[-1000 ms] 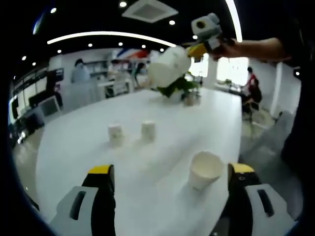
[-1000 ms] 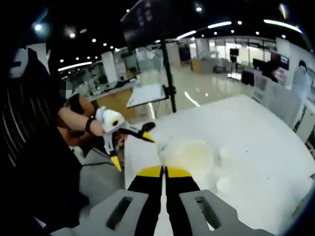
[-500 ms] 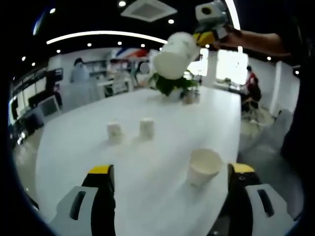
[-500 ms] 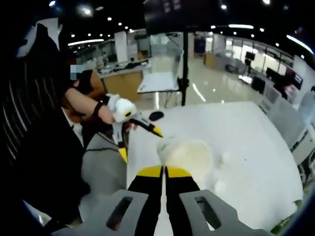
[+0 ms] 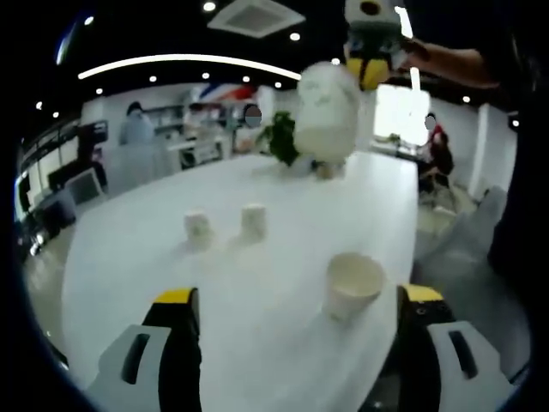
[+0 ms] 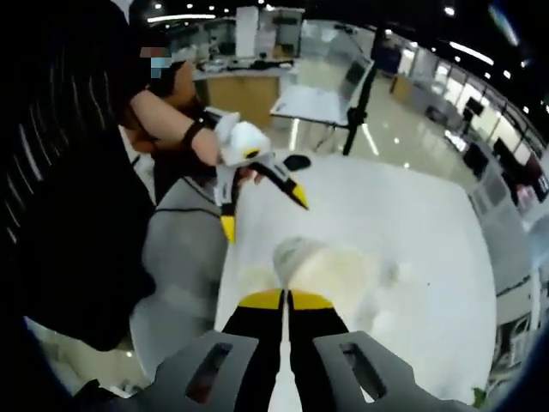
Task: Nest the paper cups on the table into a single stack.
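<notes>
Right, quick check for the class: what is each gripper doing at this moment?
Left gripper: open, holding nothing.
Right gripper: shut on a paper cup, held up above the table.

Bright indoor scene, lit from overhead: ceiling spots plus a curved light strip (image 5: 189, 62). Window (image 5: 396, 112) behind blows out white. White table (image 5: 137, 249) is near overexposed, shadows faint. Held paper cup (image 5: 326, 107) is motion-blurred (in right gripper view it's a smear). Heavy fisheye bending at edges; floor (image 6: 386, 129) shows glare.
</notes>
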